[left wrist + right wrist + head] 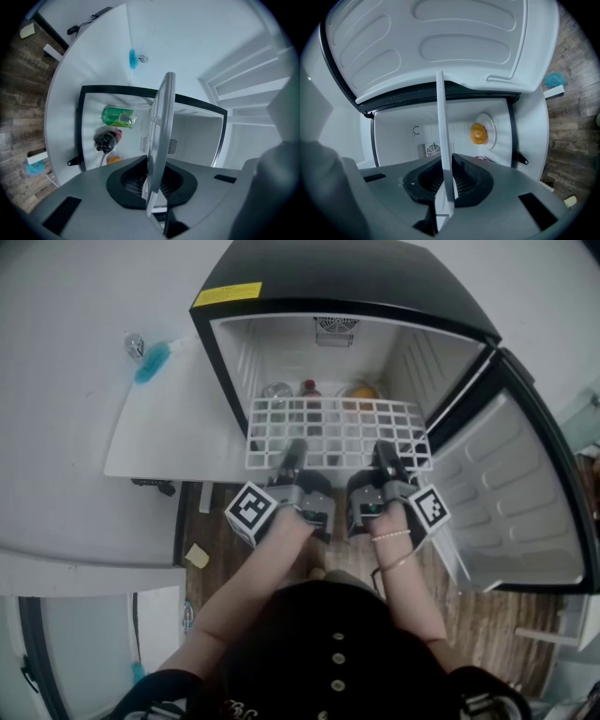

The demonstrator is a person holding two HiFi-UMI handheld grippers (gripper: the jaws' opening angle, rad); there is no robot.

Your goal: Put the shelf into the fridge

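Note:
A white wire shelf (337, 432) lies flat at the mouth of the open black mini fridge (347, 277), its far edge just inside the cavity. My left gripper (292, 461) is shut on the shelf's near edge at the left. My right gripper (387, 459) is shut on the same edge at the right. The left gripper view shows the shelf (159, 140) edge-on, clamped between the dark pads. In the right gripper view the shelf (443, 145) also runs edge-on between the pads, pointing into the fridge.
Under the shelf the fridge holds a green can (117, 116), a dark bottle (107, 139) and an orange (478, 133) on a white plate. The fridge door (511, 502) stands open at the right. White cabinet panels (169, 409) flank the fridge on the left. Wood floor (487, 624) lies below.

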